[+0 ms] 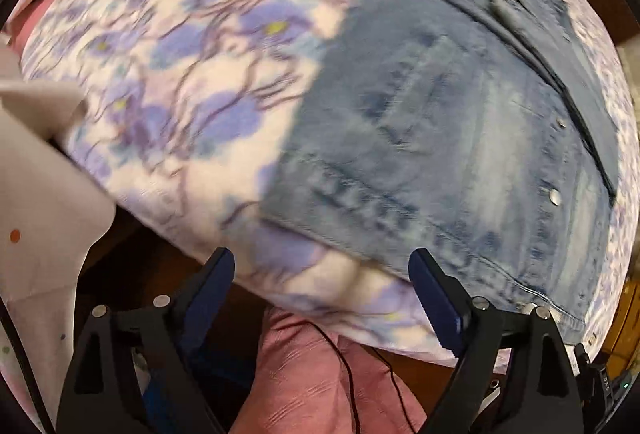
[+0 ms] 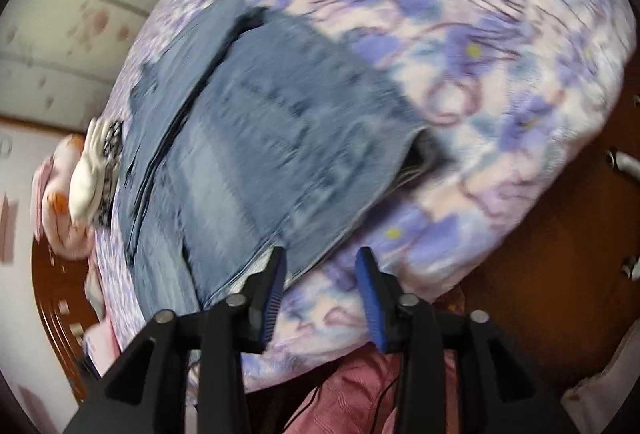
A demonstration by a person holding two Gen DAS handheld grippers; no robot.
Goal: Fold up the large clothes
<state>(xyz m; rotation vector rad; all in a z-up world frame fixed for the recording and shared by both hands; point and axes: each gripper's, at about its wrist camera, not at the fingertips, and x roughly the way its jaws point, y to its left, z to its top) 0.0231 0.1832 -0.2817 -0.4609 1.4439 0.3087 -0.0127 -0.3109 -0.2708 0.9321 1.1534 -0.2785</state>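
The left gripper (image 1: 322,274) is wide open and holds nothing; the right gripper (image 2: 320,274) is open too, less wide. The denim jacket (image 1: 460,138) lies on the flowery bed (image 1: 180,54), just above both grippers. Its hem sits closest to the right gripper, at lower middle.
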